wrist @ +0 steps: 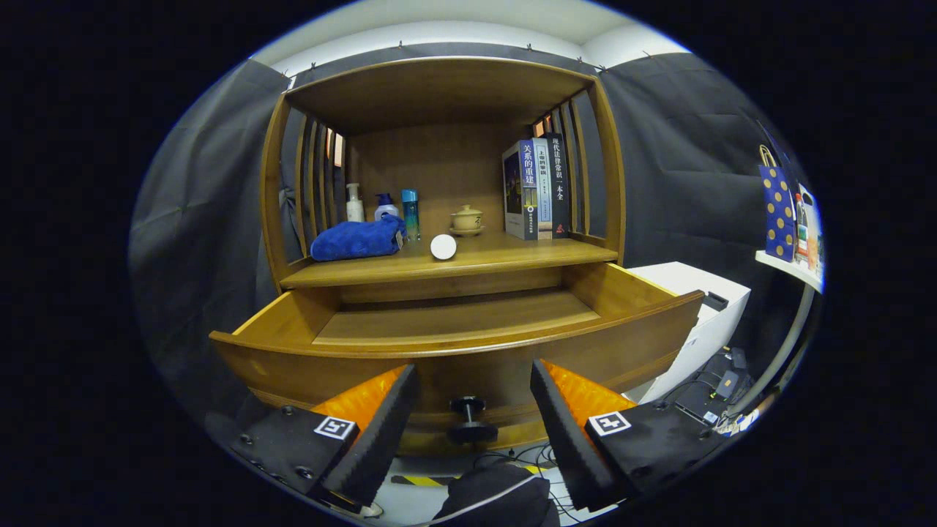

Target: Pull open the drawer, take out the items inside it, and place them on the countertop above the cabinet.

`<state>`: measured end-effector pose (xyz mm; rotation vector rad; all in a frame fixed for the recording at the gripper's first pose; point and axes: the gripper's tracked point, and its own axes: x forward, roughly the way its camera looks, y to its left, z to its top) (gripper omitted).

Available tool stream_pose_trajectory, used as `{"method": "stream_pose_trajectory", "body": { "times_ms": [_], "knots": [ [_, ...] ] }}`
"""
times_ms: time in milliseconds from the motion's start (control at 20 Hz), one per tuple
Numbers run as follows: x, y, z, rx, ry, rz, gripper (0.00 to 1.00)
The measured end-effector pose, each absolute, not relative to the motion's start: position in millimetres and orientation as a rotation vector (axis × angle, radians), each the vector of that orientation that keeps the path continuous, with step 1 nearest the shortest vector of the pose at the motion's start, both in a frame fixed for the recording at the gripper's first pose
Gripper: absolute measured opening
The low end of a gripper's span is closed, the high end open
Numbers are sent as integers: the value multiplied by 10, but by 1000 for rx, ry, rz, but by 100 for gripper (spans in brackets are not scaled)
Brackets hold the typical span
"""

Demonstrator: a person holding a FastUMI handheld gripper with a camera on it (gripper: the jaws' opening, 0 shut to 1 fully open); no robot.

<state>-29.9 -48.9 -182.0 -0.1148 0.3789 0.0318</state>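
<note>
While gripper [474, 410] fingers spread, drawer [468, 359] pulled open ahead, seemingly empty, knob [470, 419] between them

I see three upright books [538, 189] at the shelf's right end; a lidded cup on a saucer [466, 219] beside them; a dotted gift bag [778, 211] on a side shelf [790, 269].

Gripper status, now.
Gripper: open, holding nothing; jaws spread either side of the drawer knob, not touching it.
</note>
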Motion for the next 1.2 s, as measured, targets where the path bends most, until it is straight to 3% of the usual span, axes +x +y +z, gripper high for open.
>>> {"method": "stream_pose_trajectory", "body": {
  "times_ms": [300, 1200],
  "knots": [
    [-195, -507, -1761, -148, 354, 56, 98],
    [1040, -301, -1896, -118, 373, 22, 98]
  ]
}}
